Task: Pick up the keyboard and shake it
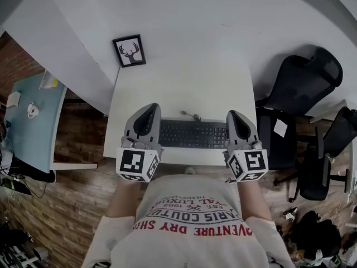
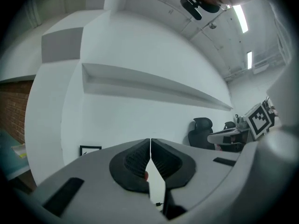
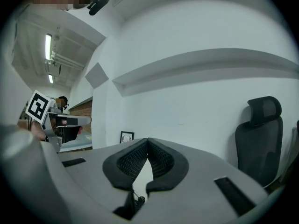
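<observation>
You hold the left gripper [image 1: 148, 109] and right gripper [image 1: 233, 115] at the two ends of the black keyboard [image 1: 192, 134], which lies flat near the front edge of the white surface [image 1: 184, 88], probably so you can lift it level. Both sets of jaws are closed pad to pad with nothing between them. The only legible writing is upside down on your shirt [image 1: 195, 222]: "VENTURE DRY SH" and "ARIS COUTU".

Office, white desk [image 1: 184, 88], keyboard [image 1: 192, 134], black swivel chairs [image 1: 304, 74]
</observation>
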A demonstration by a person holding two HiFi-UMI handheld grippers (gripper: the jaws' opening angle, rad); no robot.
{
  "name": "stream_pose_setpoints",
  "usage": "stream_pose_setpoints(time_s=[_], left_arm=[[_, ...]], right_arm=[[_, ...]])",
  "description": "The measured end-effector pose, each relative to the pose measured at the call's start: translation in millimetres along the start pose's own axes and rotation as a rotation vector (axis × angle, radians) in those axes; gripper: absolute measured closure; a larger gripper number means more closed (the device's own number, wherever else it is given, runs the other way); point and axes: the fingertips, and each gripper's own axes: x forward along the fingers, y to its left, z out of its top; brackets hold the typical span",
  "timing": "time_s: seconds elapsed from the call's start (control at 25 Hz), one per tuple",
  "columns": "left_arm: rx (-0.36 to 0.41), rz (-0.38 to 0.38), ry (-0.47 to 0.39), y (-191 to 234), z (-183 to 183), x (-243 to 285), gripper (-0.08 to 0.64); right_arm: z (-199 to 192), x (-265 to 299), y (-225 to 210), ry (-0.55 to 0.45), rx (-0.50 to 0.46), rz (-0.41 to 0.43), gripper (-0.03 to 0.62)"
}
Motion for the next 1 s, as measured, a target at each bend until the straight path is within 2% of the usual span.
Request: stream_pose_setpoints(time_s=[0.44, 1.0], left_arm=[[0.007, -0.010, -0.030, -3.4, 10.8, 6.5, 0.529], [0.004, -0.017, -0.018, -2.0, 9.0, 10.6, 0.529]], right_arm=[[2.0, 5.9, -2.2, -0.004, -0.017, 0.000, 0.568], [0.6, 9.2, -4.4, 0.009, -0.038, -0.017, 0.568]])
